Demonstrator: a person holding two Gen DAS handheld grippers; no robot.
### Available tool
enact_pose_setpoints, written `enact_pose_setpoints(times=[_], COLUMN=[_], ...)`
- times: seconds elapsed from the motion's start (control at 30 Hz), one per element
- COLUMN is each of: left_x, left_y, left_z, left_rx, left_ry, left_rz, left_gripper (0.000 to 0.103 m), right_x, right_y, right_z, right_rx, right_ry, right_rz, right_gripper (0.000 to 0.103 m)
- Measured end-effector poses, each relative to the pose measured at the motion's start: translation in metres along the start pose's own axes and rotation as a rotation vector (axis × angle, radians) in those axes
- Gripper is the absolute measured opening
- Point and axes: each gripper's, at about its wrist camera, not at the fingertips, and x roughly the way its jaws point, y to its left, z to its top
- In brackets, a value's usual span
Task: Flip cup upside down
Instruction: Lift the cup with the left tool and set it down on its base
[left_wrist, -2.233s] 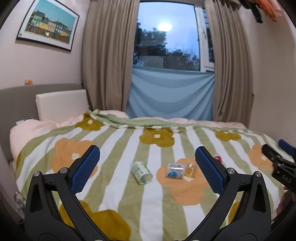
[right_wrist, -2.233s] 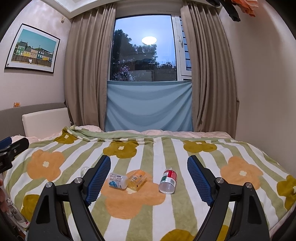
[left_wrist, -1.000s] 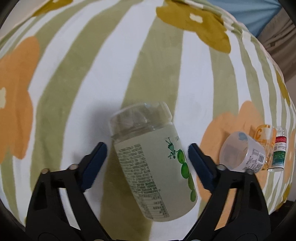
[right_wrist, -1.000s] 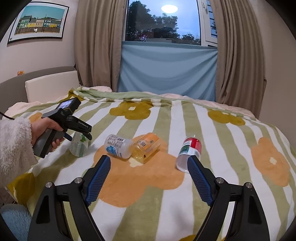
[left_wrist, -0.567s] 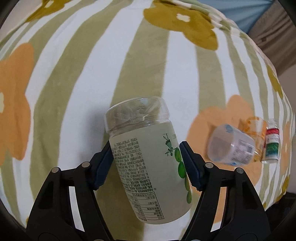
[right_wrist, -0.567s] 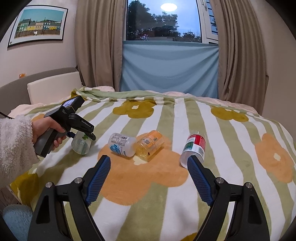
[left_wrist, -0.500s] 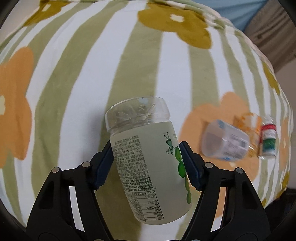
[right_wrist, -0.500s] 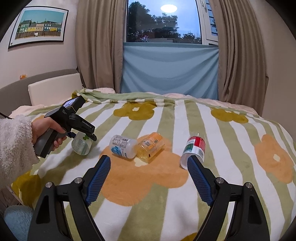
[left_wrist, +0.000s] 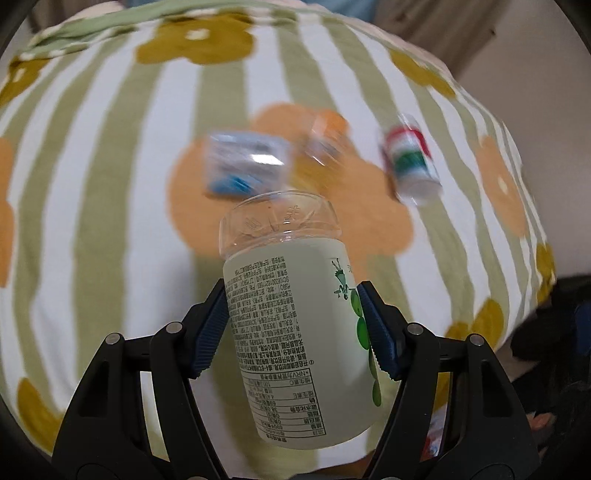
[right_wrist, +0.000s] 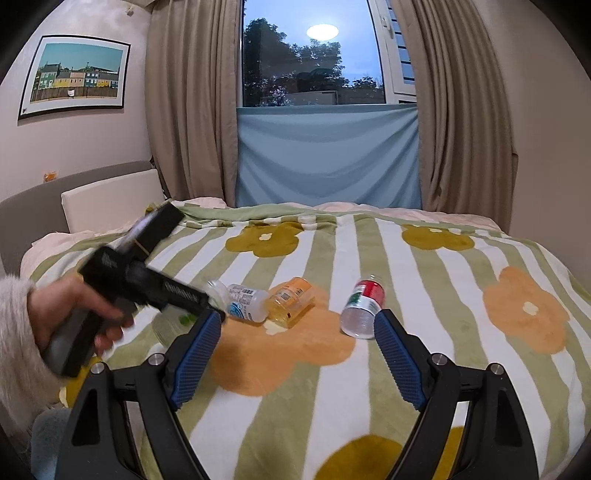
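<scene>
Across the striped bed (right_wrist: 424, 306), the left gripper (left_wrist: 291, 328), which a second ago merely straddled the lying cup (left_wrist: 295, 317), now pinches it aloft, so flipping can start; the right gripper (right_wrist: 295, 354) hangs spread.

cup (left_wrist: 295, 325) | clear plastic, pale-green label | tilted, clear end away | above blanket
</scene>
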Motion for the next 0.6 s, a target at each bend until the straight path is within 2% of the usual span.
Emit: enact_pose_setpoints(times=[0.13,0.3,0.37,0.43,0.47,0.5,0.57,0.6], left_x=[0.031,0.056,0.06,0.065,0.066,0.067,0.063,0.059], left_y=[-0.029,-0.04,-0.041,-0.042,-0.042,-0.042,-0.04,-0.039], left_z=[-0.015,-0.026,-0.028,-0.029,-0.03,-0.03,-0.03,-0.031], left_rx=[0.031,0.049,0.052,0.067,0.073,0.076,0.071,0.064], left_ry=[0.05,0.078,0.08,0.089,0.093,0.094,0.076,0.062], left_rz=[-0.012,0.003,0.018,0.066,0.085,0.1,0.1,0.094], left_gripper=[0.066,0.066,0.067,0.068,0.076,0.088,0.1,0.102], right_x=[-0.01,-0.016,-0.015,-0.015,-0.014,-0.013,-0.014,-0.014], right_y=[-0.01,-0.024,-0.027,-0.03,-0.031,-0.031,-0.03,-0.03], right_z=[-0.002,-0.009,-0.012,-0.015,-0.016,-0.017,-0.017,-0.018], right_rx=[-0.003,0.018,0.029,0.042,0.05,0.056,0.066,0.071], right_ry=[0.005,0.03,0.041,0.05,0.055,0.06,0.066,0.068], right_rz=[-0.028,-0.048,-0.049,-0.045,-0.04,-0.036,-0.025,-0.018], right_gripper=[0.082,0.082,0.082,0.082,0.082,0.082,0.082,0.082])
